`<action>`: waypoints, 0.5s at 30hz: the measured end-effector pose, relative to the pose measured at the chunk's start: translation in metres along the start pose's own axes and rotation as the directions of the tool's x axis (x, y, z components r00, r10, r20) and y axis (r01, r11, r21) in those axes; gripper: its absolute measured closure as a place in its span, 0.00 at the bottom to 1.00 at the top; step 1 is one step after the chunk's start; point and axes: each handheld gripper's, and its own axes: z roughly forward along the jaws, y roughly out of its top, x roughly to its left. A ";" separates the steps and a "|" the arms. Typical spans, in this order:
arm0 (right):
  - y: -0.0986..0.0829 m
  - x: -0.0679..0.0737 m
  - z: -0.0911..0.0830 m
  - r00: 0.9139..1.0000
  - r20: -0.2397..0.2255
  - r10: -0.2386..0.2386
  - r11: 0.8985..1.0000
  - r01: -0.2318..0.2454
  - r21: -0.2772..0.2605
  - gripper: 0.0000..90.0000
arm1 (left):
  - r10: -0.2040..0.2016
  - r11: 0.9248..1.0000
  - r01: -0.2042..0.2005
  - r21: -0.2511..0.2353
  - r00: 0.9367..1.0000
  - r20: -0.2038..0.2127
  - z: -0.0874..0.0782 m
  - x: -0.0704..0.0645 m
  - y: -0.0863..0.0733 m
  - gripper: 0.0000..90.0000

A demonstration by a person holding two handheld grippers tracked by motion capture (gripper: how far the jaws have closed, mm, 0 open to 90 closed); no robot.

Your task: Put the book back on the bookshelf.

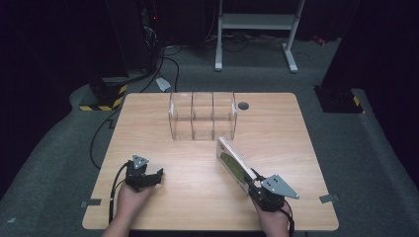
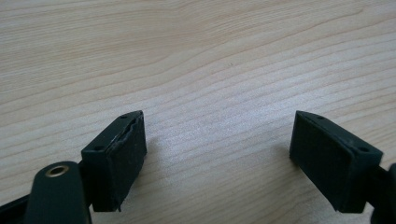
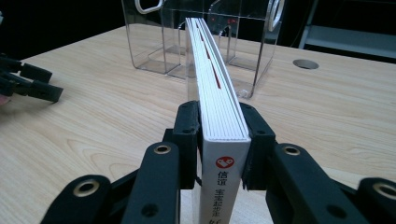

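A thin book (image 1: 235,165) with a green cover and white spine is held on edge above the table's right half. My right gripper (image 1: 256,188) is shut on its near end; in the right gripper view the two jaws clamp the book (image 3: 219,107) on both sides, page edges up. The book's far end points toward a clear plastic organiser (image 1: 202,116) with three upright compartments at the table's back middle, also seen as the organiser (image 3: 243,51). My left gripper (image 1: 154,176) rests low at the front left, open, with bare wood between its fingertips (image 2: 119,158).
The wooden table (image 1: 163,207) has a round cable hole (image 1: 243,105) right of the organiser. Cables and a yellow-black striped block (image 1: 106,96) lie on the floor at back left. A white frame stand (image 1: 257,29) is behind the table.
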 end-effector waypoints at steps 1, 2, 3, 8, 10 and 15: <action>0.000 0.001 0.001 1.000 0.004 -0.001 1.000 0.001 0.001 0.78 | 0.001 1.000 -0.001 -0.002 1.000 0.000 0.000 0.000 0.000 0.21; 0.001 0.001 0.001 1.000 0.013 -0.009 1.000 0.009 -0.001 0.77 | 0.002 1.000 -0.002 -0.002 1.000 0.000 0.000 0.000 0.000 0.21; 0.002 0.001 0.002 1.000 0.019 -0.012 1.000 0.012 0.003 0.75 | -0.002 1.000 0.002 -0.005 1.000 0.000 0.000 0.000 0.000 0.21; 0.005 0.007 0.005 0.999 0.039 -0.016 1.000 0.016 0.013 0.70 | -0.006 1.000 0.006 -0.005 1.000 0.000 -0.001 0.000 -0.001 0.21; 0.005 0.009 0.007 0.999 0.037 -0.020 1.000 0.020 0.015 0.67 | -0.006 1.000 0.006 -0.005 1.000 0.000 -0.001 0.000 -0.001 0.21; 0.004 0.010 0.011 0.999 0.049 0.012 1.000 -0.012 0.006 0.61 | -0.005 1.000 0.005 -0.003 1.000 0.001 -0.001 0.000 -0.001 0.21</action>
